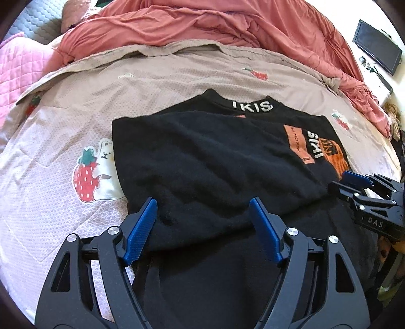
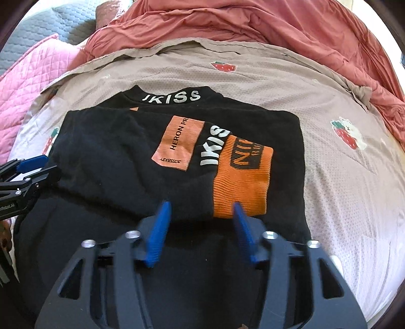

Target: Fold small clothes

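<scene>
A black sweater (image 1: pixel 215 157) lies folded on the bed, its collar lettered "IKISS" (image 2: pixel 174 97) at the far side. A peach patch (image 2: pixel 177 141) and an orange ribbed cuff (image 2: pixel 240 182) lie on top of the fold. My left gripper (image 1: pixel 202 202) stands open over the near left edge of the folded layer, its blue pads (image 1: pixel 141 227) apart from the cloth. My right gripper (image 2: pixel 201 203) is open too, straddling the near edge beside the orange cuff. Each gripper also shows at the side of the other's view: the right gripper (image 1: pixel 341 182) and the left gripper (image 2: pixel 44 165).
The sweater rests on a beige strawberry-print bedspread (image 1: pixel 76 106). A rumpled salmon duvet (image 1: pixel 202 22) is piled at the far side and a pink quilted blanket (image 1: pixel 22 65) lies far left. A dark screen (image 1: pixel 377 46) stands beyond the bed at the right.
</scene>
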